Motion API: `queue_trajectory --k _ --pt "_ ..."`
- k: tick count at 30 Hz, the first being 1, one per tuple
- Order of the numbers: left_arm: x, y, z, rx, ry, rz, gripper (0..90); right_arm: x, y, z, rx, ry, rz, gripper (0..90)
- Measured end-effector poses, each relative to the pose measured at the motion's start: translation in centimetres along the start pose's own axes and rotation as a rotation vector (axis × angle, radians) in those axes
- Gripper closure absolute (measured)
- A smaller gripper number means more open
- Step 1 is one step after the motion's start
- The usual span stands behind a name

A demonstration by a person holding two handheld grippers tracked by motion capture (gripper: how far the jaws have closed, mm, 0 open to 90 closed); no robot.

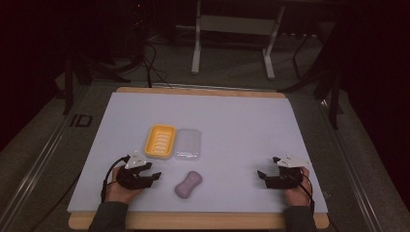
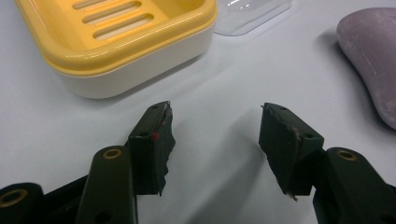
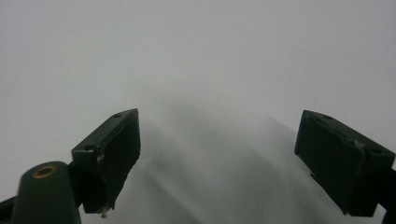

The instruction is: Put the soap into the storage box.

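A yellow slotted soap dish [image 1: 160, 140] sits left of centre on the white mat, and it fills the upper left of the left gripper view [image 2: 116, 37]. A clear plastic lid [image 1: 187, 144] lies against its right side, seen also as the lid [image 2: 252, 14]. A lilac bar of soap [image 1: 188, 184] lies nearer me; the soap [image 2: 369, 56] is at the right edge of the left gripper view. My left gripper [image 1: 153, 175] rests low left of the soap, and its view [image 2: 215, 133] shows the jaws apart with nothing between them. My right gripper [image 1: 263, 174] is at the right and stands open [image 3: 217, 140] over bare mat.
The white mat [image 1: 241, 121] covers a wooden table whose front edge [image 1: 203, 220] runs along the bottom. Beyond the table are a metal stand's legs [image 1: 196, 48] and cables on the dark floor. A wide stretch of mat lies between the two grippers.
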State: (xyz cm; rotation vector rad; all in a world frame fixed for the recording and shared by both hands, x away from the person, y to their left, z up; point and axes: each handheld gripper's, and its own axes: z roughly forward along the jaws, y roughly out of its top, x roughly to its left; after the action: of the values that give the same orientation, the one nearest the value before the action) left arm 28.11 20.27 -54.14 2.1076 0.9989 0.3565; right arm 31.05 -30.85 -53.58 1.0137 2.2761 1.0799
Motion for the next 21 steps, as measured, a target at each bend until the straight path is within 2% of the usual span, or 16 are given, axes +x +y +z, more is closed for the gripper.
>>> queue_trajectory --k 3,5,6,10,12,17,21 --pt "-0.2 0.0 0.0 0.001 0.010 0.010 44.5 0.0 0.0 0.0 -0.006 0.003 -0.004 14.1" --pt "-0.1 0.0 0.0 -0.002 0.003 0.001 44.4 0.0 -0.1 -0.1 -0.010 0.008 -0.003 14.4" --pt "0.0 0.0 0.0 -0.003 0.001 -0.002 44.5 -0.4 -0.2 -0.2 -0.023 0.056 0.021 16.6" --pt "-0.1 0.0 0.0 -0.003 0.003 -0.001 44.4 -0.8 -0.2 -0.3 -0.037 0.095 0.042 16.2" --pt "0.1 -0.1 0.0 -0.007 -0.005 -0.014 45.3 -1.1 -0.4 -0.6 -0.071 0.134 0.056 16.5" --pt "0.3 0.3 -0.5 -0.032 -0.009 -0.051 44.5 -1.3 -0.6 -0.8 -0.094 0.129 0.081 17.3" --pt "0.1 0.9 -1.3 -0.052 0.005 -0.048 44.5 -1.4 -0.7 -1.0 -0.118 0.126 0.094 17.3"
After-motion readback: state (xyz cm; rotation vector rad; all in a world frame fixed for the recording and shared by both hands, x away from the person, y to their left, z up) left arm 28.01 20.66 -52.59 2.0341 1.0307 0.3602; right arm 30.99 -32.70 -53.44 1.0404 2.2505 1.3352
